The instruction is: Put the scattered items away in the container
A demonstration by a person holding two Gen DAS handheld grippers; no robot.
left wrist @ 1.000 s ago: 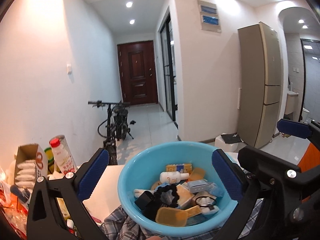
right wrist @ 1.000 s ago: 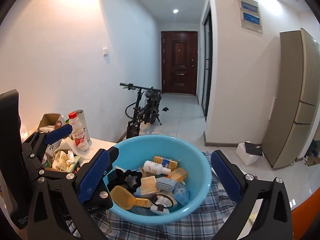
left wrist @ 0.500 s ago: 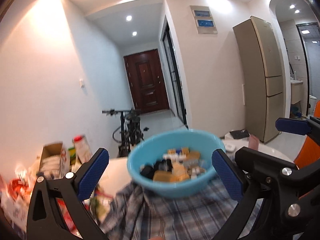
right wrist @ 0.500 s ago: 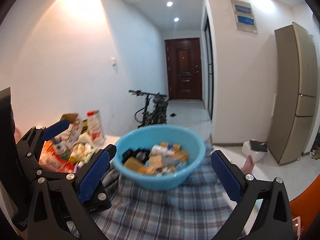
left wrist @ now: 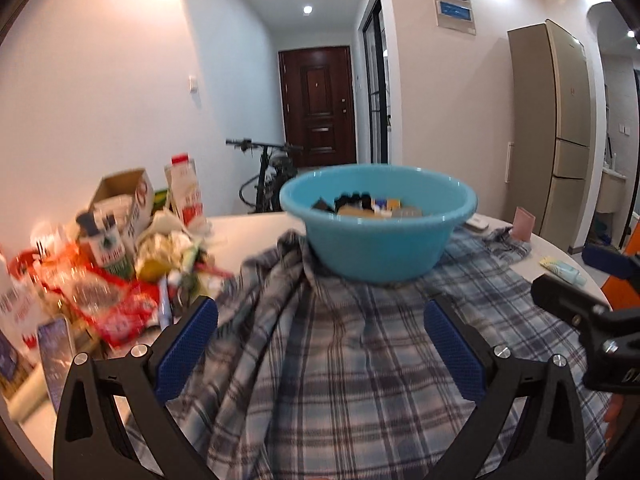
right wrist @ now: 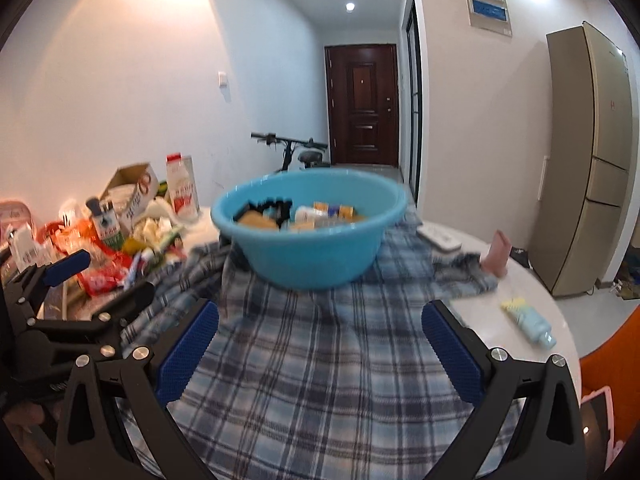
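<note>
A light blue plastic basin stands on a plaid cloth on a white round table; it also shows in the right wrist view. It holds several small items: boxes, a white bottle, black pieces. My left gripper is open and empty, low over the cloth, well back from the basin. My right gripper is open and empty, beside the left one. A pale green tube lies on the bare table at the right, and also shows in the left wrist view.
A heap of packets, cartons and a milk bottle crowds the table's left side. A pink cup and a white remote lie behind the cloth at the right. A bicycle and fridge stand beyond.
Both grippers have drawn back and down from the basin, which now sits farther off. More of the plaid cloth and table clutter has come into view.
</note>
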